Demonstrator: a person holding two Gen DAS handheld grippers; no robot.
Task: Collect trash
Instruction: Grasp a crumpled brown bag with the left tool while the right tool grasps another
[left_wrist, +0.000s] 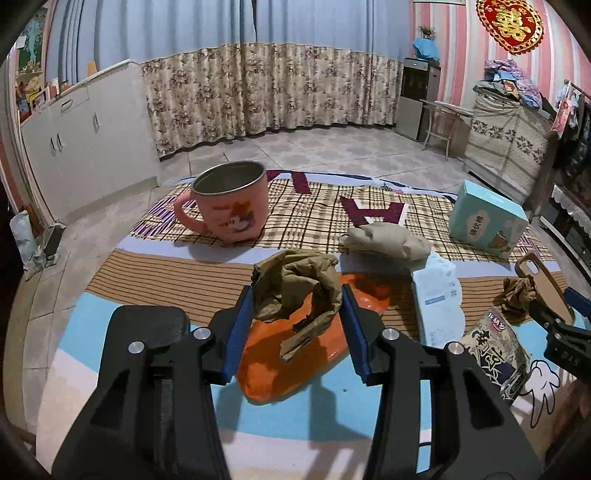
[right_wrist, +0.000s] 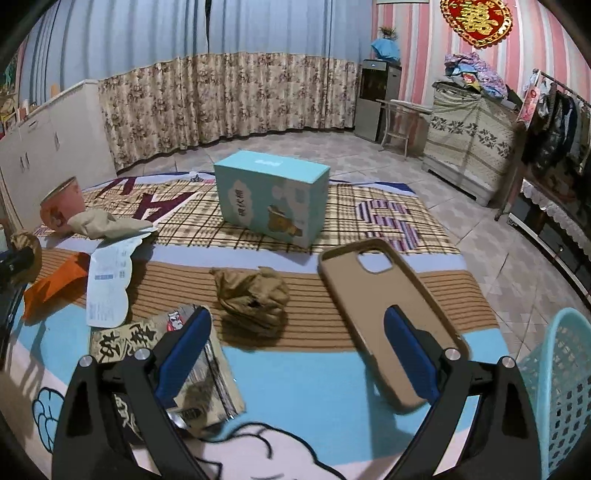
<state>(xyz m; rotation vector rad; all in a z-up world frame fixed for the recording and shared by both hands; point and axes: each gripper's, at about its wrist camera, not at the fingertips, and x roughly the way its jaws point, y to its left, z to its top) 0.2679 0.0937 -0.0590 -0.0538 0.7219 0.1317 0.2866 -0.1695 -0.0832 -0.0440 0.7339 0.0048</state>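
My left gripper (left_wrist: 295, 295) is shut on a crumpled brown paper (left_wrist: 295, 288), whose ends touch both blue pads; it hangs just above an orange wrapper (left_wrist: 288, 365) on the blanket. My right gripper (right_wrist: 295, 321) is open and holds nothing. It hovers over the blanket just short of a second brown paper ball (right_wrist: 255, 299). A printed snack packet (right_wrist: 192, 373) lies under its left finger. A white slip (right_wrist: 109, 288) and a beige crumpled wad (right_wrist: 99, 223) lie further left. A teal mesh basket (right_wrist: 561, 387) stands at the right edge.
A pink mug (left_wrist: 229, 203) stands at the back left and a teal carton (right_wrist: 273, 195) at the back middle. A tan phone case (right_wrist: 388, 314) lies under the right finger. Beyond the patterned blanket (right_wrist: 314, 387) are tiled floor, a curtain and cabinets.
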